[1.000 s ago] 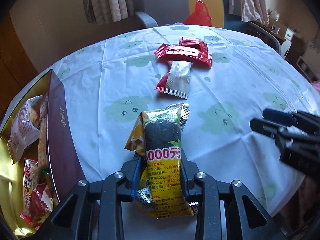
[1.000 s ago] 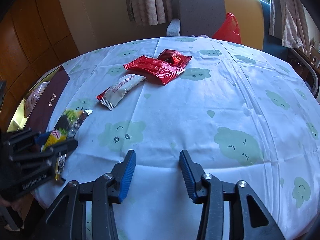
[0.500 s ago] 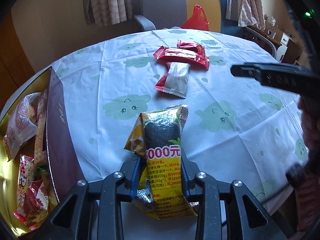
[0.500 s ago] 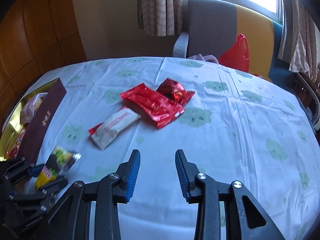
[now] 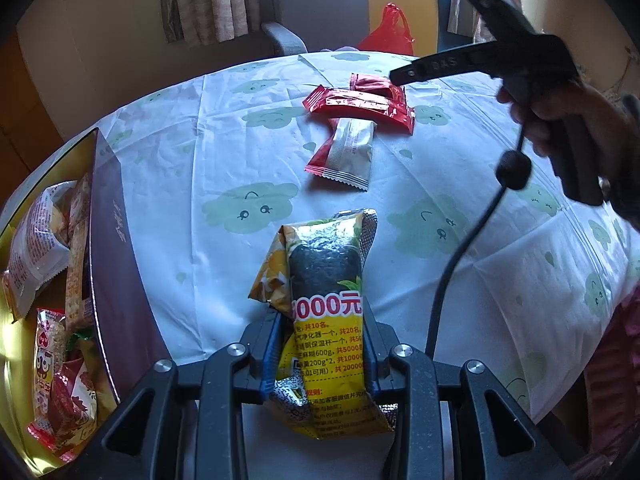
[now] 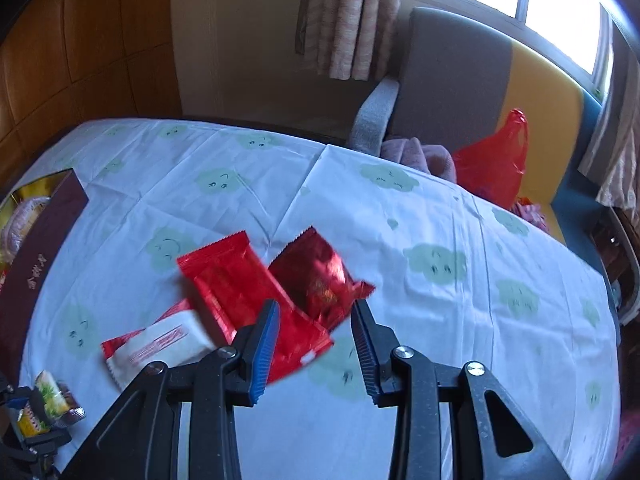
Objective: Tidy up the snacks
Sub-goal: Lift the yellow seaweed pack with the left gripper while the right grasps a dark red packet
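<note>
The left hand-held gripper [image 5: 324, 360] pinches the yellow snack bag [image 5: 326, 308]. The right hand-held gripper [image 6: 314, 344], spread and empty, hovers over the red packets [image 6: 256, 300] at 12 o'clock; lower it straight, then squeeze gently.

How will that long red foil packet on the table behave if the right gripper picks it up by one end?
The long red packet looks like thin glossy foil, so it is probably light and may slip between the pads. It is flat and long, so held by one end it would likely droop. Its end overlaps the darker red packet, which might shift with it.
</note>
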Demonstrator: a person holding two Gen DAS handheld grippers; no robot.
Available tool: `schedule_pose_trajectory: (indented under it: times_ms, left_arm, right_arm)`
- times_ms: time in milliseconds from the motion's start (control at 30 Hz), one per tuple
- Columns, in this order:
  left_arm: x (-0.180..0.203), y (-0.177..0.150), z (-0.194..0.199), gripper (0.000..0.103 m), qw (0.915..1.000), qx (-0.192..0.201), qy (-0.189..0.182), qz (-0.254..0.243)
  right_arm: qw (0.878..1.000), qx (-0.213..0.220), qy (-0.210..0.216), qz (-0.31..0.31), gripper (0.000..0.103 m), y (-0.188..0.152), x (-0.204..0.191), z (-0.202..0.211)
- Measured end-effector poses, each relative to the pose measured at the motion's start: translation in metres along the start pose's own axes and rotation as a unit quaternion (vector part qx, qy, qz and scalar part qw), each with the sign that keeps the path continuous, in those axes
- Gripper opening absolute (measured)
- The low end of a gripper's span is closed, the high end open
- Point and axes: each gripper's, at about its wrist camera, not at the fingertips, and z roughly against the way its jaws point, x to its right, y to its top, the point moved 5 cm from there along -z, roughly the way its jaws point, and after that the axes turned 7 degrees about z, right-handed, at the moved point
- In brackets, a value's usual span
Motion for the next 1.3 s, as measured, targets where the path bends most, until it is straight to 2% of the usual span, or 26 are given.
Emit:
schedule_pose_trajectory:
  times_ms: [67,200,333,367,400,433,467,700,900,1167,1300]
  left_arm:
    - [0.000,0.000,-0.001,0.034,1.0000,0.000,-0.001,0.001]
    - [-0.001,0.001,-0.002,0.034,1.0000,-0.002,-0.004,0.004]
    - [-0.002,0.001,-0.003,0.034,1.0000,-0.002,-0.005,0.004]
    - [-0.002,0.001,-0.003,0.034,1.0000,-0.002,-0.006,0.005]
    - [-0.002,0.001,-0.003,0.034,1.0000,-0.002,-0.006,0.006]
    - [-0.002,0.001,-0.003,0.034,1.0000,0.000,-0.006,0.006]
    - [-0.002,0.001,-0.003,0.034,1.0000,0.001,-0.005,0.006]
    - [0.000,-0.002,0.001,0.034,1.0000,0.006,-0.005,0.006]
    - [0.000,-0.004,0.005,0.034,0.9999,0.010,-0.004,0.006]
    - [-0.002,-0.004,0.005,0.034,0.9998,0.013,-0.011,0.014]
    - [-0.002,-0.004,0.005,0.034,0.9998,0.013,-0.010,0.013]
  right_arm:
    - [1.000,-0.015,0.009,0.025,0.039,0.007,-0.001,-0.014]
    - [0.997,-0.044,0.000,0.066,0.043,0.017,-0.003,-0.040]
    - [0.994,-0.077,0.008,0.078,0.048,0.018,0.001,-0.065]
    - [0.994,-0.078,0.017,0.068,0.044,0.017,0.003,-0.067]
    - [0.995,-0.074,0.027,0.055,0.037,0.018,0.006,-0.066]
    - [0.996,-0.076,0.018,0.043,0.036,0.017,0.010,-0.066]
    - [0.997,-0.073,0.010,0.034,0.030,0.016,0.012,-0.063]
    - [0.997,-0.078,0.012,-0.022,0.030,-0.018,0.020,-0.031]
    - [0.993,-0.097,0.011,-0.064,0.030,-0.067,0.016,0.008]
    - [0.994,-0.095,0.019,-0.058,0.031,-0.119,-0.032,0.058]
    - [0.993,-0.079,0.061,-0.062,0.035,-0.129,-0.058,0.073]
